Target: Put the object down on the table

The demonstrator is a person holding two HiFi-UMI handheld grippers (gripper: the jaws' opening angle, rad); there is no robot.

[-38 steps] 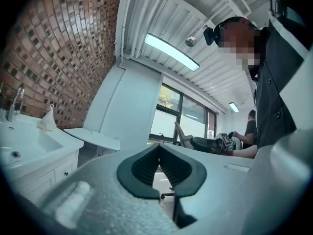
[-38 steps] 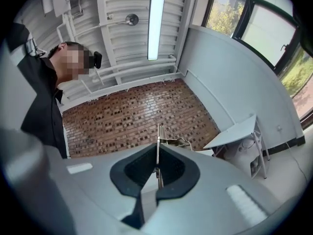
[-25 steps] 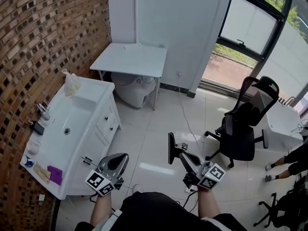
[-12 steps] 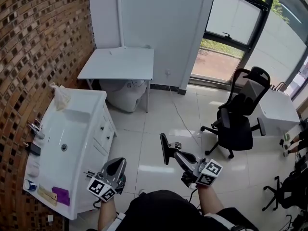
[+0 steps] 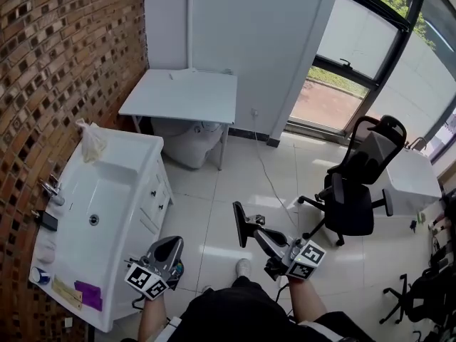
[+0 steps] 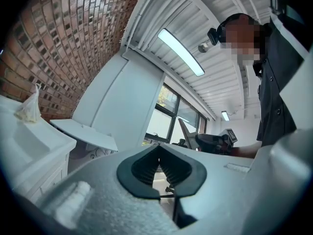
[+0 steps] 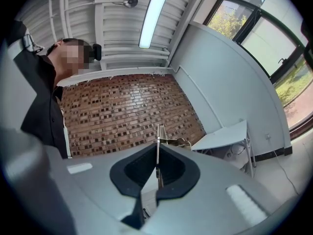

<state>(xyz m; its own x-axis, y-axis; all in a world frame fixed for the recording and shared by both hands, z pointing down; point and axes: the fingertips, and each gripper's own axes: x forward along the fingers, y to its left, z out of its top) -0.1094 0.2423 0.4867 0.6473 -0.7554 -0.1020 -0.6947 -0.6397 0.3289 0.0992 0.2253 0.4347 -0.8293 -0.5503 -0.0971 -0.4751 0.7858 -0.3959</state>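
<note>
A thin, flat dark object (image 5: 239, 224) stands on edge in my right gripper (image 5: 247, 231), which is shut on it above the tiled floor. In the right gripper view only its narrow edge (image 7: 157, 143) shows, rising from between the closed jaws of the right gripper (image 7: 157, 173). My left gripper (image 5: 171, 246) hangs low beside the washbasin unit; in the left gripper view the left gripper (image 6: 157, 166) has its ribbed pads pressed together with nothing between them. The white table (image 5: 182, 95) stands against the far wall, well ahead of both grippers.
A white washbasin unit (image 5: 107, 212) runs along the brick wall at left, with a plastic bag (image 5: 91, 140), a tap (image 5: 50, 189) and small items on it. A black office chair (image 5: 356, 184) and white cabinet (image 5: 412, 180) stand at right. A cable (image 5: 267, 169) crosses the floor.
The right gripper with the flat object has drifted a little left and lower in the view. A foot now shows on the floor between the grippers. Both grippers stay shut.
</note>
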